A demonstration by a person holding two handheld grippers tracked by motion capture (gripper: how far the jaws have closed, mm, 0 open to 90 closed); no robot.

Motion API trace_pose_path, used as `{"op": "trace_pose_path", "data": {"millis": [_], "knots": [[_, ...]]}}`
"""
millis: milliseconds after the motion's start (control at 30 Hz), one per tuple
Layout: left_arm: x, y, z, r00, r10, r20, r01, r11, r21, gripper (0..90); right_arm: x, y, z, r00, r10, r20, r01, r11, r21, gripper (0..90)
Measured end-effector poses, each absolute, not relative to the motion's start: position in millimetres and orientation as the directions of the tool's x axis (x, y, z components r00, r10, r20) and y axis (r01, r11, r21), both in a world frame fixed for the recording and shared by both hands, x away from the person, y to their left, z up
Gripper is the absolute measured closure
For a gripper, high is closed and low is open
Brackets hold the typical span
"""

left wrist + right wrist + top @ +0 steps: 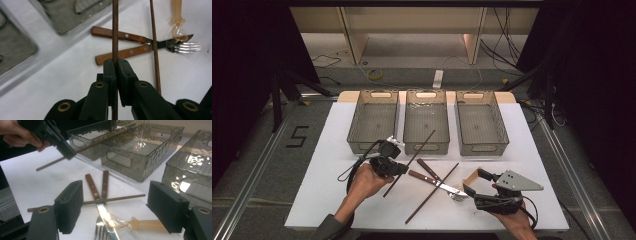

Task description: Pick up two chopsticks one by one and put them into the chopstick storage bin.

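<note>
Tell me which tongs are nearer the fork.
Right. The right tongs stand open just beside the fork; the left tongs, shut on a chopstick, are farther off.

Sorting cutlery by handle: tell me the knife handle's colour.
Reddish-brown wood with silver rivets, clearest in the left gripper view: knife handle.

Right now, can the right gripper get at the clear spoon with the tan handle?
Probably yes. The right gripper is open and the spoon lies between its jaws, nothing over the handle. The bowl sits on the fork and knife, so gripping the handle end looks safest.
</note>
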State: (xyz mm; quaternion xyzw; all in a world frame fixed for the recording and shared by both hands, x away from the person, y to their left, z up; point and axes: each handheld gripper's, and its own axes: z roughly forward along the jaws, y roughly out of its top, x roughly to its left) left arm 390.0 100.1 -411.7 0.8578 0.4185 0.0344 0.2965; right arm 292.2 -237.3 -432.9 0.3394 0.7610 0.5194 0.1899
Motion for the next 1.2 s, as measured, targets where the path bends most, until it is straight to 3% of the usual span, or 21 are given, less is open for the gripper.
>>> {"op": "trace_pose_path", "data": {"millis": [467,1200], "knots": [[407.0,142.1,-385.9,0.572,0.793,-0.211,0.697,-0.334,0.634,85.0,292.3,-237.9,-432.7,-0.696,0.715,0.065,0.319,0.226,0.921,26.8],[444.9,174.9,-360.1,0.49,0.852,-0.184,0.689,-0.249,0.681,85.0,292.7,-238.5,-433.2,-0.695,0.715,0.078,0.323,0.214,0.922,26.0]]}}
